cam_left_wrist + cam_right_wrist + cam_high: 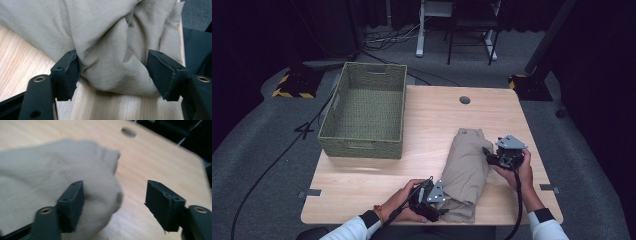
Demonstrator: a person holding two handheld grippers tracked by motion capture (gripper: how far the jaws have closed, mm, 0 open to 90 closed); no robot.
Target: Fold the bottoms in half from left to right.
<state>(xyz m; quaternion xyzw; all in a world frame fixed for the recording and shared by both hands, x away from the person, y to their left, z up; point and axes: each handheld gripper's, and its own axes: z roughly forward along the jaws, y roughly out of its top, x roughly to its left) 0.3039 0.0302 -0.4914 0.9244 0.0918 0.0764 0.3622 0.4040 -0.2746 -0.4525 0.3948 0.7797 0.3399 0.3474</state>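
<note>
A folded beige garment (pixel 467 167) lies lengthwise on the right half of the wooden table (pixel 432 115). My left gripper (pixel 446 201) is low at its near end, by the front edge. In the left gripper view the rumpled cloth (pixel 107 37) fills the gap of the left gripper (pixel 113 72) and brushes both wide-apart jaws without being squeezed. My right gripper (pixel 488 155) is at the garment's right side, about halfway along. In the right gripper view, the right gripper (pixel 115 202) is open: a blurred cloth end (pixel 50 170) sits by one jaw, with bare table before the other.
A green woven basket (pixel 362 147) stands on the table's left half, reaching its far edge. A round cable hole (pixel 464 100) sits near the far edge. The table's right edge is close to my right hand. Cables and stands lie on the floor beyond.
</note>
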